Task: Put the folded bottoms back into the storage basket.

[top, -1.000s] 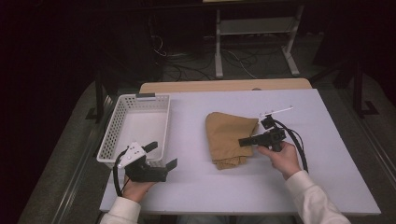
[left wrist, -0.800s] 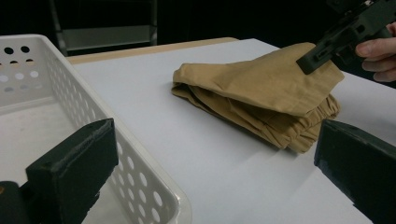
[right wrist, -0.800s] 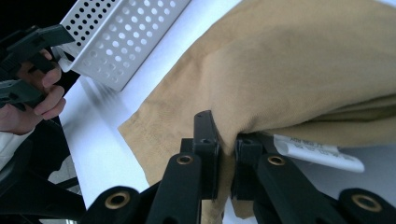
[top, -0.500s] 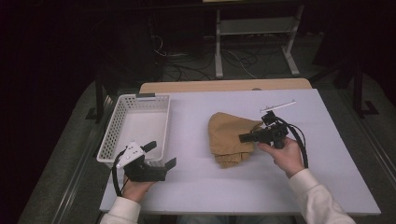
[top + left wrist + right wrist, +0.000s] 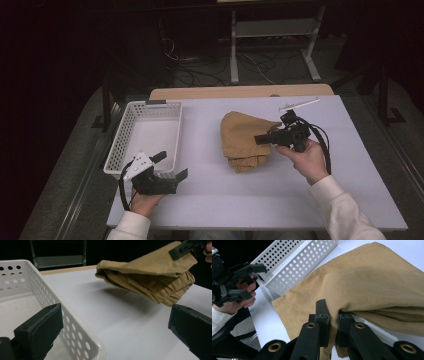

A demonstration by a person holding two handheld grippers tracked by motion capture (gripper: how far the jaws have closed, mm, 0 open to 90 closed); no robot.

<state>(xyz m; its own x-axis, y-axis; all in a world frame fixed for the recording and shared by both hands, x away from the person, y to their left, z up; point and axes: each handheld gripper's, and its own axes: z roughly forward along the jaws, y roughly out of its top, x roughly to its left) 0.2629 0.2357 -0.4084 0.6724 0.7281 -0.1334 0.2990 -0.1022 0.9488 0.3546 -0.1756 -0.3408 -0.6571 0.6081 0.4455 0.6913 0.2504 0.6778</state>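
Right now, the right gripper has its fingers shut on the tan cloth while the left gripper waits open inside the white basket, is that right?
Not quite: the left gripper waits open beside the white basket, at its near corner above the table, not inside it, as the high view shows. The right gripper does have its fingers shut on the tan cloth.

The person wears a top with long white sleeves (image 5: 345, 212) that end at the wrists. Each hand has a black tool. The left gripper (image 5: 170, 166) has a small white three-cornered plate on top, a black cable looping behind it, and thick, blocky black fingers (image 5: 40, 330). The right gripper (image 5: 332, 315) has black bars with round brass-coloured pins (image 5: 310, 325) and a black cable curling around the hand.
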